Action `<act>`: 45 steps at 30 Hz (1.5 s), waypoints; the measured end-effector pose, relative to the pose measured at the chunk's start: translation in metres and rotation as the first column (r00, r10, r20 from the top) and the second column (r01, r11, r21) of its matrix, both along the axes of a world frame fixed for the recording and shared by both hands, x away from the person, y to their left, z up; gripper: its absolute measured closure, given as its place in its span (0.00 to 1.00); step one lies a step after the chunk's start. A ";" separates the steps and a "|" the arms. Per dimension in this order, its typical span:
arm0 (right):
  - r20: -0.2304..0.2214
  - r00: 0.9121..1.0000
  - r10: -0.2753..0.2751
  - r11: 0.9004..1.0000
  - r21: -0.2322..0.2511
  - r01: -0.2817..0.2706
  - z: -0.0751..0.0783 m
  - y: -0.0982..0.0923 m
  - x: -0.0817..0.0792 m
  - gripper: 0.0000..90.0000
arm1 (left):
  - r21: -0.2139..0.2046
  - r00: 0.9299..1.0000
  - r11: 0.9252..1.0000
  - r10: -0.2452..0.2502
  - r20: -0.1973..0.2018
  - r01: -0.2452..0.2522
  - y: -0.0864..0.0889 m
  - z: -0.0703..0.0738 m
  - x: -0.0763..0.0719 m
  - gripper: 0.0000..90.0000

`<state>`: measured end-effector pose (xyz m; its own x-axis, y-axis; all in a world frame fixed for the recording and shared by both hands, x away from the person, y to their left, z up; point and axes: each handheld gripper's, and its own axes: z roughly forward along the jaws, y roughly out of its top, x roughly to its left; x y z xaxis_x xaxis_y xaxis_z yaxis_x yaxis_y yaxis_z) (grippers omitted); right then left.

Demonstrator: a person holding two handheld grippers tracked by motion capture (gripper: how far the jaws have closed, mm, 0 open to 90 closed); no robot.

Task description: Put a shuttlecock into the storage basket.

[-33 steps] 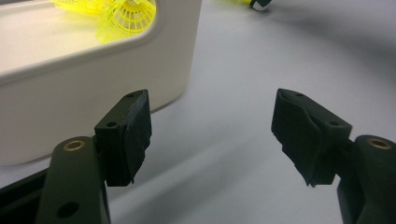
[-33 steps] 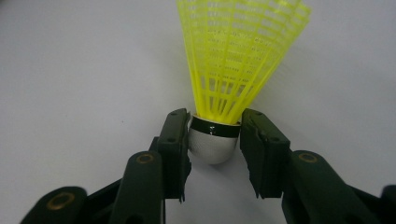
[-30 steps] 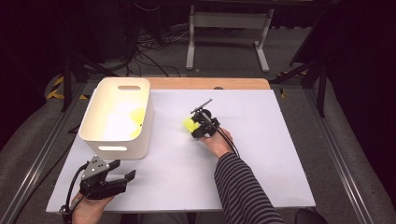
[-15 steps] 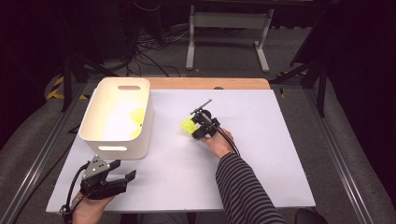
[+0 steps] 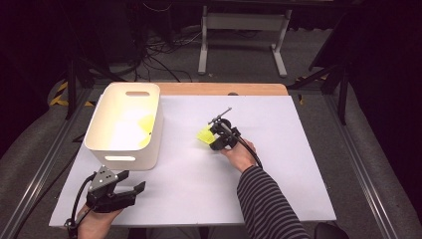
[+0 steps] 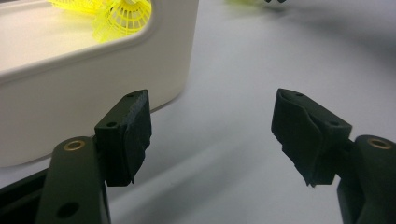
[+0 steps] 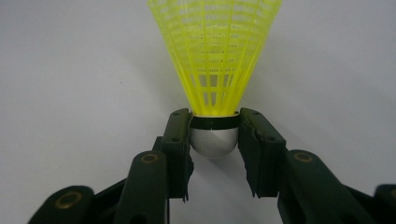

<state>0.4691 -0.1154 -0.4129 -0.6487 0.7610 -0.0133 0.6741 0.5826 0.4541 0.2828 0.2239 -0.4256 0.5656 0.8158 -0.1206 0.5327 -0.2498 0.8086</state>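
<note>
On the white desk (image 5: 278, 189), right of the tub (image 5: 124, 124), the right tongs (image 7: 214, 135) are pinching the yellow shuttlecock (image 7: 215, 60) at its cork; lifting slowly is protecting the skirt, while the left tongs (image 6: 212, 135) are resting wide open

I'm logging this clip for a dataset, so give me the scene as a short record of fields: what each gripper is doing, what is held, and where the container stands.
right gripper: shut on the silver cap of the yellow shuttlecock, over the table's middle
shuttlecock skirt: points away from the jaws
left gripper: open, nothing between its jaws, near the table's front left edge
white bin: on the table's left side, more yellow shuttlecocks inside
table: white surface
</note>
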 end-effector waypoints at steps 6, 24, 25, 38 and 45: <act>0.005 1.000 0.013 1.000 0.003 -0.013 0.002 -0.007 -0.007 0.72 | -0.001 1.000 1.000 0.004 0.000 -0.004 0.000 0.000 0.000 0.33; 0.021 0.998 0.063 0.998 0.012 -0.063 0.012 -0.022 -0.032 0.72 | 0.002 1.000 1.000 0.008 0.001 -0.008 -0.002 0.000 0.001 0.33; 0.021 0.998 0.065 0.998 0.010 -0.065 0.013 -0.023 -0.033 0.72 | 0.001 1.000 1.000 0.008 0.000 -0.008 -0.003 0.000 0.001 0.33; 0.029 0.996 0.090 0.996 0.020 -0.090 0.015 -0.031 -0.050 0.72 | 0.008 1.000 1.000 -0.005 0.001 0.005 -0.007 0.003 0.000 0.33; 0.026 0.993 0.115 0.993 0.028 -0.115 0.014 -0.035 -0.060 0.72 | 0.009 1.000 1.000 -0.009 0.005 0.009 -0.008 0.004 0.001 0.33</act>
<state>0.4095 -0.1506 -0.3989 -0.7316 0.6817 -0.0090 0.5920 0.6418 0.4874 0.2837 0.2157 -0.4214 0.5733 0.8119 -0.1106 0.5264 -0.2615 0.8090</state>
